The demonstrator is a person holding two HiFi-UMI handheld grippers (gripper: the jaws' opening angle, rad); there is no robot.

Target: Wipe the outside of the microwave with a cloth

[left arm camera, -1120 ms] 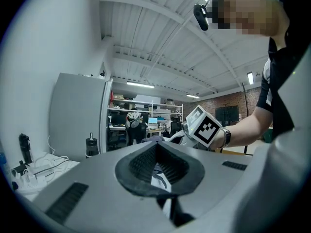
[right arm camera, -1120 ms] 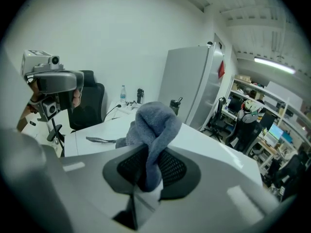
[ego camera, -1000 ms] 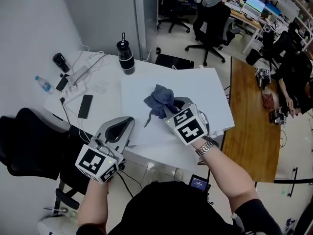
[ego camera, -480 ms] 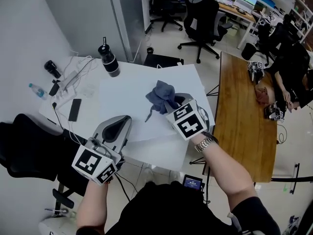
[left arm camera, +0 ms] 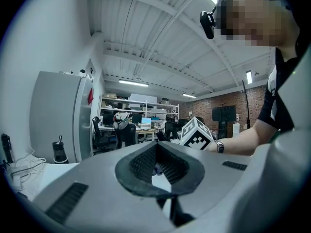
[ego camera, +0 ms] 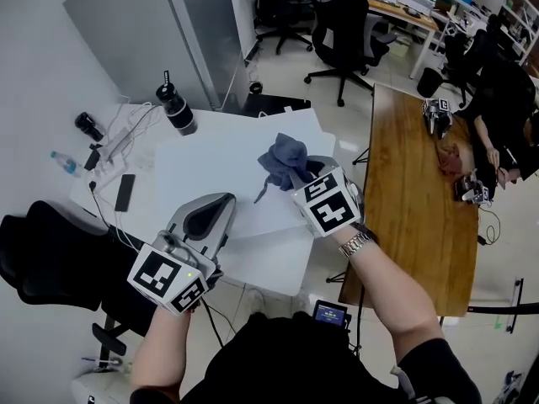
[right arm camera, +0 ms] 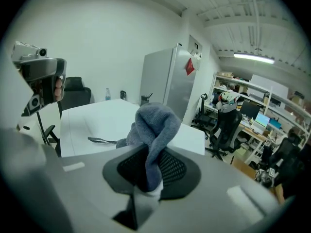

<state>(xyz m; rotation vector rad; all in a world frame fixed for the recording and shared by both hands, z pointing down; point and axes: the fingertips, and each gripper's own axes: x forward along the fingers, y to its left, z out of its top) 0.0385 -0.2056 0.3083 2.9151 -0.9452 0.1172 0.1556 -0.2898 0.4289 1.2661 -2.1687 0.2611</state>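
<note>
One cloth (ego camera: 285,156) btwn jaws, R hand-held gripper (ego camera: 301,178)

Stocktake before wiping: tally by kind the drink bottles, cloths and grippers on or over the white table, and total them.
Drink bottles: 2 (black flask, clear water bottle)
Cloths: 1 (blue-grey cloth, clamped in the right gripper)
Grippers: 2 (left gripper, right gripper)
Total: 5

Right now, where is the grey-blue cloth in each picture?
Head view: the cloth is in the middle, over the white table, sticking out of the right gripper.
Left gripper view: I cannot pick it out there.
Right gripper view: dead centre, pinched between that gripper's fingers.
Shared landmark: the tall grey cabinet.
</note>
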